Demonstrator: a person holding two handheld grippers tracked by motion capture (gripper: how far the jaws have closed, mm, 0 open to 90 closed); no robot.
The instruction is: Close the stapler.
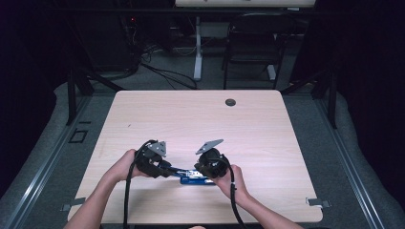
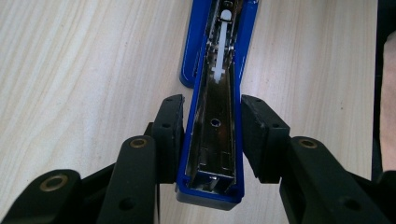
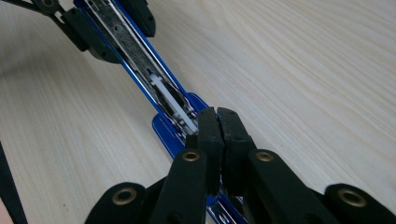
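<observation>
A blue stapler (image 1: 196, 180) lies opened on the wooden table (image 1: 191, 119) near its front edge, with the shiny metal staple channel (image 2: 215, 116) facing up. My left gripper (image 2: 213, 100) is shut on the channel arm, one pad against each blue side wall. Seen from the right gripper view, the stapler (image 3: 140, 60) runs toward the upper left, where the left gripper (image 3: 116, 23) clamps it. My right gripper (image 3: 217, 112) is shut, pads pressed together, with its tips resting at the stapler's hinge end over the blue base. In the high view the left gripper (image 1: 167, 169) and right gripper (image 1: 200, 171) face each other.
A small round grommet (image 1: 230, 102) sits near the table's far edge. Behind the table stand a black chair (image 1: 253, 43) and a white desk leg (image 1: 197, 52), with cables on the floor. Both forearms come in from the bottom.
</observation>
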